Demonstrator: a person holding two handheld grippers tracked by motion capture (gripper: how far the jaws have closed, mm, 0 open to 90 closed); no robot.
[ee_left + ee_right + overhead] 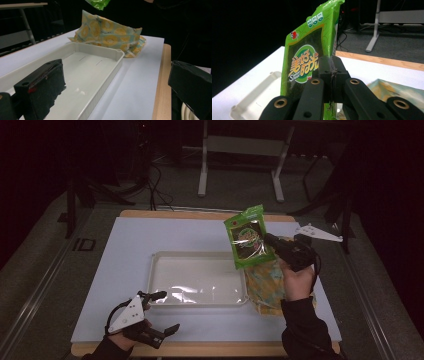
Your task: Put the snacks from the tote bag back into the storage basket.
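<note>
Nearest the worktop's point(125, 285) front edge, the left hand-held gripper point(161, 314) lies low with its jaws standing wide and nothing between them, one tip just at the corner of the white tray point(197, 257). In its own view the jaw ends are cut off by the frame. Further in, the tray sits bare. Past its right end lies a yellow-patterned packet point(267, 285), partly covered by the person's right hand point(296, 282). Above that, the right hand-held gripper point(267, 240) is clamped tight on a green snack pouch point(310, 53), held upright in the air over the tray's far right corner; the pouch's lower edge is hidden behind the jaws.
</note>
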